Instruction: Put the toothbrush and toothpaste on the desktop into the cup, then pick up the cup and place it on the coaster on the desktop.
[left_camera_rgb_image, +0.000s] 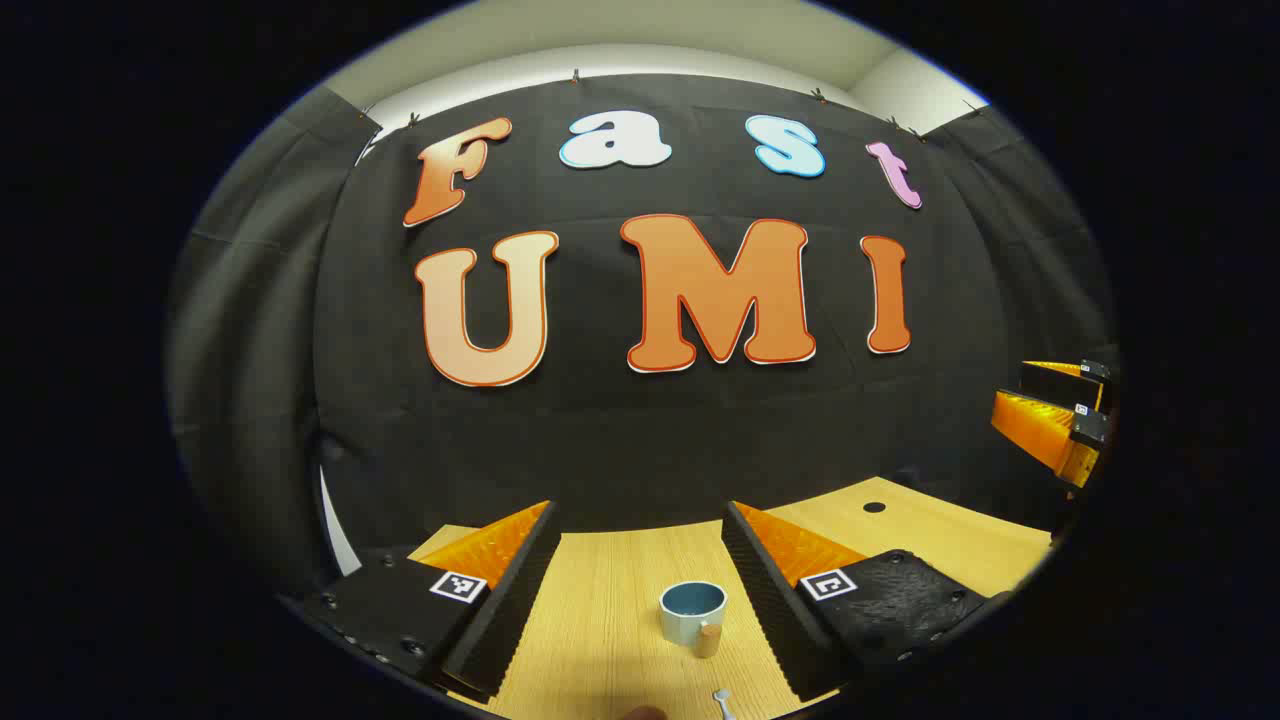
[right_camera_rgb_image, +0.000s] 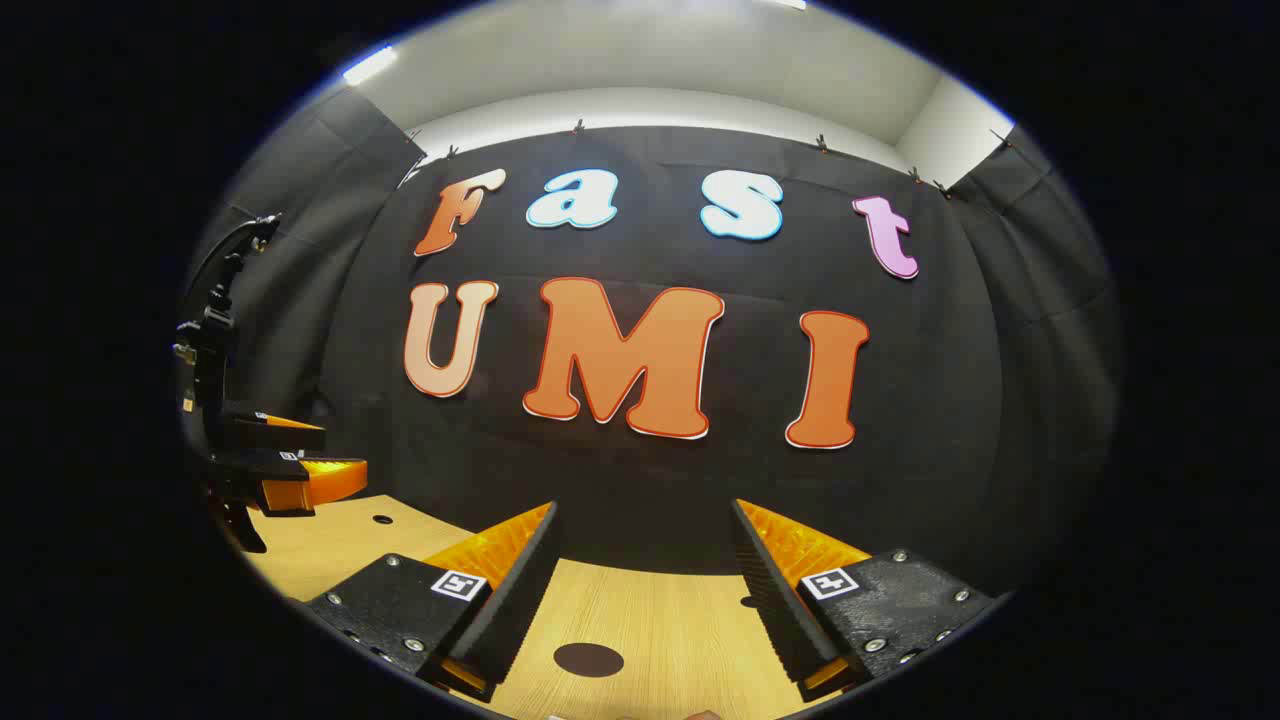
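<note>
Looking forward along your left gripper (left_camera_rgb_image: 640, 560), you see its two fingers (left_camera_rgb_image: 505, 590) spread wide above the wooden bench (left_camera_rgb_image: 610, 640), with nothing between them but open bench. On that bench, framed in the gap and nearer the right-hand finger, stands the cup (left_camera_rgb_image: 692, 610): upright, pale outside, blue-grey inside, and holding nothing that you can make out. A small cork-coloured cylinder (left_camera_rgb_image: 708, 640) sits just in front of the cup, touching or nearly touching its wall; what it is cannot be told. At the lower edge of the left gripper view, a little white object (left_camera_rgb_image: 723, 700) lies on the bench, well short of the cup; it may be the end of the toothbrush, but too little of it shows to be sure. Your right gripper (left_camera_rgb_image: 1060, 420) appears at the far right of the same view, raised above the bench, its jaws parted. In the right gripper view, your right gripper's fingers (right_camera_rgb_image: 790, 590) likewise stand wide apart and hold nothing. Between them, flat on the bench, lies a dark round disc (right_camera_rgb_image: 588, 659), which fits the coaster. A smaller dark hole (right_camera_rgb_image: 382, 519) marks the bench farther left. Beyond it, at the left edge, your left gripper hangs above the bench with its jaws open. The cup stands apart from the disc, each seen from a different gripper.
</note>
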